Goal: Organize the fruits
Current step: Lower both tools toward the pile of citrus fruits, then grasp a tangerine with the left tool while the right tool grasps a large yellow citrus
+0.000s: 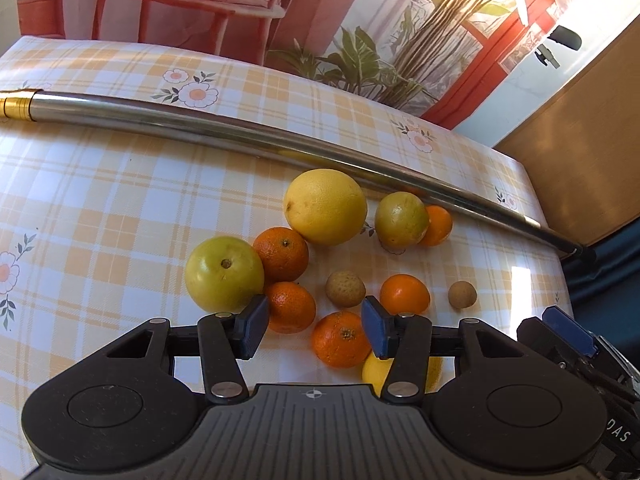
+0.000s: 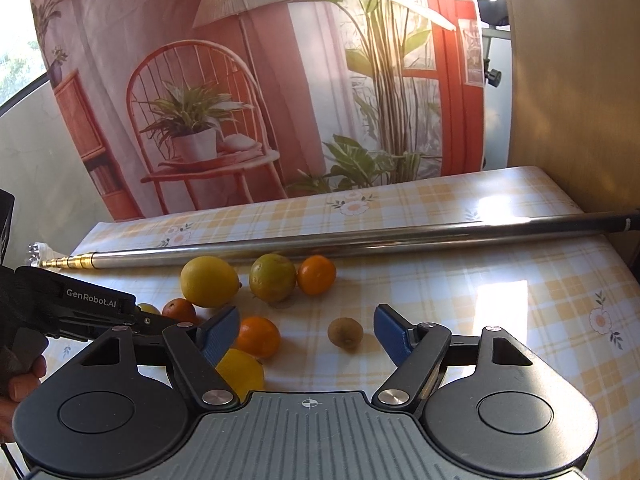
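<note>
Both the left gripper [image 1: 314, 330] and right gripper [image 2: 306, 330] are hovering, fingers apart, empty, framing the mandarin [image 1: 341, 339] at twelve o'clock on the worktop [image 1: 120, 208].

Long polished steel telescopic pole [image 1: 248, 136], brass-coloured tip, mirror gloss. Checked floral worktop cover [image 1: 100, 208] glossy, plastic-like. Large yellow citrus [image 1: 325, 206] at pole's 6 o'clock: dimpled, matt.

table [image 1: 120, 200]: orange-and-white plaid, small flowers
pole [image 1: 200, 120]: silver, gold tip at 9 o'clock
mandarins [image 1: 281, 254]: orange
grapefruit [image 1: 325, 206]: yellow
</note>
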`<act>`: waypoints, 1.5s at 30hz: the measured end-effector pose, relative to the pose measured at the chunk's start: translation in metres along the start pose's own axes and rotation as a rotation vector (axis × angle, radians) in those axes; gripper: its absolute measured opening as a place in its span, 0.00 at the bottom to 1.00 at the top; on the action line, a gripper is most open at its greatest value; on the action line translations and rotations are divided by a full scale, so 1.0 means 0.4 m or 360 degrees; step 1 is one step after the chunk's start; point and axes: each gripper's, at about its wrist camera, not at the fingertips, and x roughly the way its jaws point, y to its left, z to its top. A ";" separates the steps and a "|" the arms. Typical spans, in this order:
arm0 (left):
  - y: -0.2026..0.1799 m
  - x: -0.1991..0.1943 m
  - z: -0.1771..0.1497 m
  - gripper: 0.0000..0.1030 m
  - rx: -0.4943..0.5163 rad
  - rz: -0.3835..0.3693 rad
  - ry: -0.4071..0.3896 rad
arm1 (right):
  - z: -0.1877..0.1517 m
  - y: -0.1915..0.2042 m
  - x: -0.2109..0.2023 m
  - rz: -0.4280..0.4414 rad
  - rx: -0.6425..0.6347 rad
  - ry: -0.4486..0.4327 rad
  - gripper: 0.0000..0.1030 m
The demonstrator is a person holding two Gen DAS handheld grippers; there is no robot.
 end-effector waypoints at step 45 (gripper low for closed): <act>-0.021 -0.014 -0.098 0.39 0.0555 0.0136 -0.0209 | -0.035 -0.016 -0.042 0.0006 0.0132 0.0005 0.70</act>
